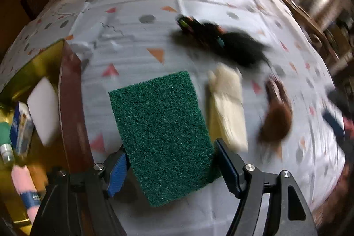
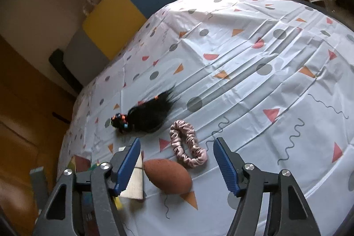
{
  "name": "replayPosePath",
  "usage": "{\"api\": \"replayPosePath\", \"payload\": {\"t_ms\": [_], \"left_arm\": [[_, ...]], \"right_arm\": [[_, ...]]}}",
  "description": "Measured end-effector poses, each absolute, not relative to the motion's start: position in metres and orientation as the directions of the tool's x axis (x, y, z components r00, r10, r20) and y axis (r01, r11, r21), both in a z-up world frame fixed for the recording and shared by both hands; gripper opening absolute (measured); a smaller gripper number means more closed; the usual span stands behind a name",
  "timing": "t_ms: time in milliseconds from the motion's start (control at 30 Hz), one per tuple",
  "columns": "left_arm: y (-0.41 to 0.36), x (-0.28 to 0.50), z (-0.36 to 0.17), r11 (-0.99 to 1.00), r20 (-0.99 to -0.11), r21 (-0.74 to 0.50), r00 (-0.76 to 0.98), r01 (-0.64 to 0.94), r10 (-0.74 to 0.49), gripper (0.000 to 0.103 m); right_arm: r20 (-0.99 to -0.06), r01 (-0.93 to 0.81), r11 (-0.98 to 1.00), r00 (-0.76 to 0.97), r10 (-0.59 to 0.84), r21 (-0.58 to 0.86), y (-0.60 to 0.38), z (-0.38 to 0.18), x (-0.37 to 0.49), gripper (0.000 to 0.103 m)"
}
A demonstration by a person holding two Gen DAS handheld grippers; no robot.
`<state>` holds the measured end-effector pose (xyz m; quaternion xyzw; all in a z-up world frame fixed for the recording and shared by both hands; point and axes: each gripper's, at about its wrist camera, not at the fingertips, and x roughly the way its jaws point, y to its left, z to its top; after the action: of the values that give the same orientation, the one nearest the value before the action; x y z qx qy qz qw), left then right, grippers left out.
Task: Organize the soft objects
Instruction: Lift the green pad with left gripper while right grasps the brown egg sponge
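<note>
The left hand-held gripper (image 1: 170,166) pinches the flat green scouring pad (image 1: 162,134) by its edges above the bench, beside the yellow-lined box (image 1: 33,72). The soft pad could buckle and slip out. The right hand-held gripper (image 2: 177,162) stands spread, empty, over the brown egg-shaped sponge (image 2: 167,178).

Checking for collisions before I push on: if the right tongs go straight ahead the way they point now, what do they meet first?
Probably the brown sponge, which lies on the cloth between the open right tongs. The pink scrunchie sits just beyond it. Depth is hard to judge here.
</note>
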<state>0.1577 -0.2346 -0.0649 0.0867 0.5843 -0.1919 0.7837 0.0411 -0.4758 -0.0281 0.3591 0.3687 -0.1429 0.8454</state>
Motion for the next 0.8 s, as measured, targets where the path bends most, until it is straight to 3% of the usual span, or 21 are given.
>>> {"api": "replayPosePath", "payload": {"t_ms": [133, 300, 400, 667, 800], "left_arm": [[-0.229, 0.119, -0.066, 0.884, -0.946, -0.08, 0.244, 0.46, -0.213, 0.074], [-0.228, 0.084, -0.073, 0.851, -0.941, -0.044, 0.265, 0.523, -0.212, 0.074], [-0.229, 0.074, -0.072, 0.837, -0.927, -0.02, 0.303, 0.546, -0.219, 0.074], [-0.222, 0.081, -0.083, 0.846, -0.917, -0.094, 0.286, 0.525, -0.28, 0.075], [-0.221, 0.081, -0.086, 0.844, -0.902, -0.102, 0.309, 0.526, -0.301, 0.075]], "right_arm": [[-0.728, 0.478, 0.727, 0.684, 0.043, 0.493, -0.469, -0.029, 0.043, 0.057], [-0.74, 0.401, 0.781, 0.663, 0.112, 0.478, -0.452, -0.031, 0.054, 0.053], [-0.766, 0.351, 0.842, 0.633, 0.108, 0.409, -0.434, -0.033, 0.062, 0.053], [-0.862, 0.265, 0.948, 0.507, 0.017, 0.175, -0.396, -0.056, 0.083, 0.052], [-0.876, 0.231, 0.971, 0.48, -0.057, 0.063, -0.389, -0.065, 0.091, 0.033]]}}
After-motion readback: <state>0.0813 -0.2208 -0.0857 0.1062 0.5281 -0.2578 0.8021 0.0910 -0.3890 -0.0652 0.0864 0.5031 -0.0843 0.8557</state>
